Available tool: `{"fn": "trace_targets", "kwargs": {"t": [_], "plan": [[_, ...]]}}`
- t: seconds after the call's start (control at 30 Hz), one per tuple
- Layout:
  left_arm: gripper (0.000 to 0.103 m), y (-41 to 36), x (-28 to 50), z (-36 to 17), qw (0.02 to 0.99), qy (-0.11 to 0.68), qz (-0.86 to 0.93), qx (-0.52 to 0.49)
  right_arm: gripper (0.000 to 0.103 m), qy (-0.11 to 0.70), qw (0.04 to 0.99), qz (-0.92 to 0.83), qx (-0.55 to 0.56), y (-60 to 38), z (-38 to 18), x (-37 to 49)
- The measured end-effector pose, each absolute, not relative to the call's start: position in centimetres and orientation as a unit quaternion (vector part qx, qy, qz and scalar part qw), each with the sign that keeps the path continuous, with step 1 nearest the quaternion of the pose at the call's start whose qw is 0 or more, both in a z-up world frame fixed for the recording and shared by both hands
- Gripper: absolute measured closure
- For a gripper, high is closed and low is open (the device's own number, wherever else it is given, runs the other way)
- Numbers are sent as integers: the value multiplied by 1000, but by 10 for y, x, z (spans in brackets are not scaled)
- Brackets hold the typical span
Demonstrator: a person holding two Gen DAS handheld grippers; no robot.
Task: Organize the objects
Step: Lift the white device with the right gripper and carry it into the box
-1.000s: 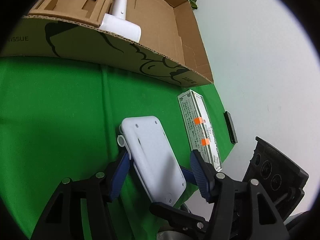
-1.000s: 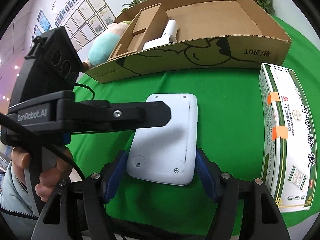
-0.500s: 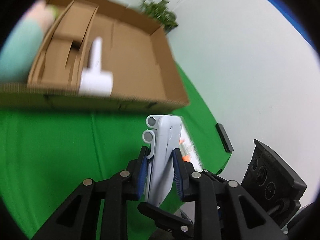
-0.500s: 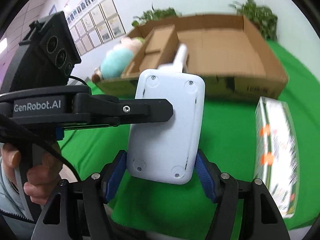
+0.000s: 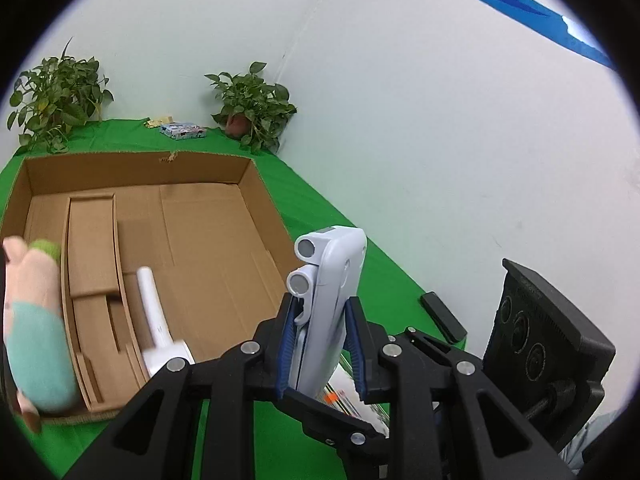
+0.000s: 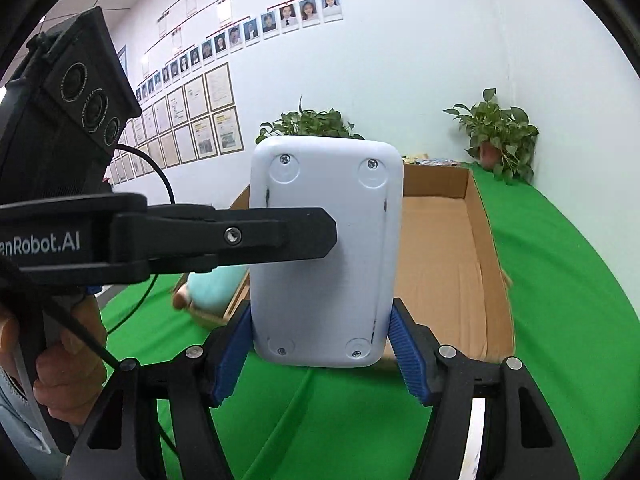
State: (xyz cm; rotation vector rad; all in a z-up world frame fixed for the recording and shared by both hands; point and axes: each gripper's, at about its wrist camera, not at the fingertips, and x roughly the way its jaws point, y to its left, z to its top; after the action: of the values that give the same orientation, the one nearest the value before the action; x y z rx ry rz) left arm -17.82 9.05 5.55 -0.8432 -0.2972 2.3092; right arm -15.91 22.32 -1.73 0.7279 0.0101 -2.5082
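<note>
A flat white plastic device (image 5: 332, 300) is held up in the air above the green table by both grippers. My left gripper (image 5: 320, 304) is shut across its thin thickness. In the right wrist view the device's screwed underside (image 6: 326, 248) faces the camera. My right gripper (image 6: 320, 320) is shut on its lower corners, blue pads against both long sides. The left gripper's black finger (image 6: 240, 236) crosses the device from the left. Behind and below lies an open cardboard box (image 5: 256, 208).
In the box lie a white handled tool (image 5: 154, 312) and cardboard inserts. A plush toy (image 5: 32, 320) leans at the box's left end. A printed carton (image 5: 352, 396) and a black slab (image 5: 442, 316) lie on the green cloth (image 6: 560, 280). Potted plants (image 5: 252, 116) stand by the wall.
The device was lying flat on the cloth; both grippers have lifted it and tipped it upright. The left jaws closed from wide to a narrow grip across its thickness.
</note>
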Motion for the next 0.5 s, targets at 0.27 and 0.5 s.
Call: {"fn": "trace_targets", "kwargs": {"t": [0.27,0.5], "plan": [[81,94,-255,56,304,-125,864,-380,40,-15,272,-901,337,224,-10,-251],[81,90,-292,22,283,-149,845,-428,40,-32,280,-878,386,212,-35,-311]]}}
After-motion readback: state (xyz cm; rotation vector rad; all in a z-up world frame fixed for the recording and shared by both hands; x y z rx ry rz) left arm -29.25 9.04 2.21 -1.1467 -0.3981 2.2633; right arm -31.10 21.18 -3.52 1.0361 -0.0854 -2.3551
